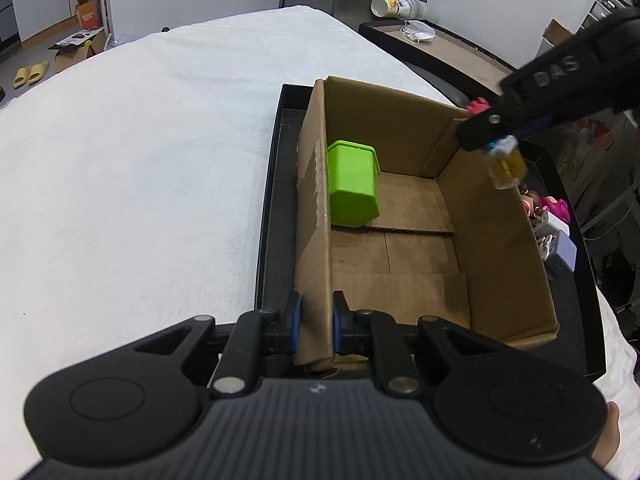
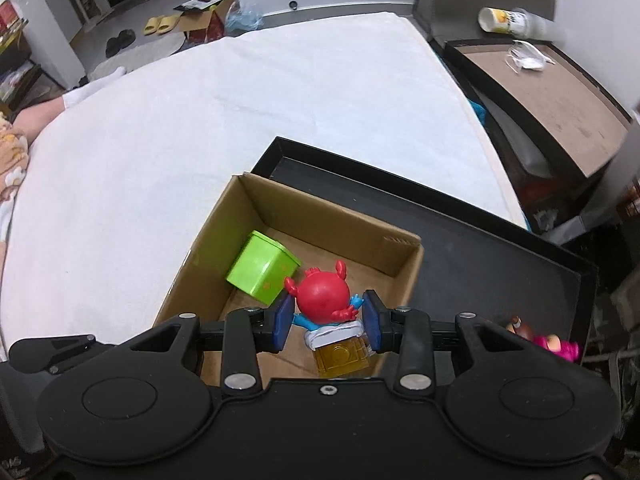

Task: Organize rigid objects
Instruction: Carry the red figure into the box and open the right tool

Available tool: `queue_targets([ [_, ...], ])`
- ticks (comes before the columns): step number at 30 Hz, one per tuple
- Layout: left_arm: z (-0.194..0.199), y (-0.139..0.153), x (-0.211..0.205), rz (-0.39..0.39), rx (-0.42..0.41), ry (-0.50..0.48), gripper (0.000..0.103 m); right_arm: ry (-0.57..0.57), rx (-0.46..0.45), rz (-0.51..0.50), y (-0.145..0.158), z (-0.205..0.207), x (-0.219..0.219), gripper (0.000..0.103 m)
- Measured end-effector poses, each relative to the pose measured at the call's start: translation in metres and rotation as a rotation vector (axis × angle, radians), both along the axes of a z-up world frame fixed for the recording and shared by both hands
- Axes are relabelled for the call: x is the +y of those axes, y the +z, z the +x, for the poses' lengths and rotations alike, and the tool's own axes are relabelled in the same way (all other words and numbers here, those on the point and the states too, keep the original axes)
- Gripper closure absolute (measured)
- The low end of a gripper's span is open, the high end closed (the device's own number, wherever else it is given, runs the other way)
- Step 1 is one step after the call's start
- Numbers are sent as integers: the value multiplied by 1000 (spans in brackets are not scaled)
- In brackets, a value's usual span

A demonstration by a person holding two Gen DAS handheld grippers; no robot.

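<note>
An open cardboard box (image 1: 496, 236) (image 2: 248, 204) stands in a black tray (image 1: 276, 200) (image 2: 480, 248) on the white bed. A green plastic cup (image 1: 352, 184) (image 2: 262, 266) lies on its side inside the box. My left gripper (image 1: 316, 322) is shut on the box's left wall. My right gripper (image 2: 326, 320) is shut on a red crab figurine with a yellow base (image 2: 324, 292) and holds it above the box's right side. In the left wrist view the right gripper (image 1: 494, 142) hangs over the box's right wall with the figurine's yellow base (image 1: 508, 166) below it.
Several small toys, pink and lavender among them (image 1: 554, 224) (image 2: 556, 344), lie in the tray right of the box. A dark side table (image 1: 436, 46) (image 2: 552, 92) with a face mask and a tipped cup stands beyond the bed. White bedding (image 1: 140, 160) spreads left.
</note>
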State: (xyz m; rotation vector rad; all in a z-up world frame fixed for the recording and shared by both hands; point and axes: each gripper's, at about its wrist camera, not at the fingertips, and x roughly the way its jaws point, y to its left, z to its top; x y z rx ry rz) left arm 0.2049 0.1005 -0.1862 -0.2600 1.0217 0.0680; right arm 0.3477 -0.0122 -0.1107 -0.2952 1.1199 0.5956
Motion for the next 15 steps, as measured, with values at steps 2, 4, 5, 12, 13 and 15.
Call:
queue_targets([
  [2, -1, 0, 1, -6, -3, -3, 88, 16, -4, -17, -3, 1, 7, 66],
  [4, -1, 0, 0, -4, -5, -7, 88, 29, -9, -35, -7, 2, 14, 67],
  [5, -1, 0, 0, -2, -6, -8, 88, 33, -9, -41, -9, 3, 17, 67],
  [12, 0, -3, 3, -10, -8, -11, 88, 54, -11, -71, -23, 10, 32, 67],
  [13, 0, -3, 3, -11, -8, -10, 88, 56, -15, -77, -25, 11, 32, 66],
  [15, 0, -4, 2, -6, -8, -10, 88, 63, -27, -89, -28, 11, 34, 66],
])
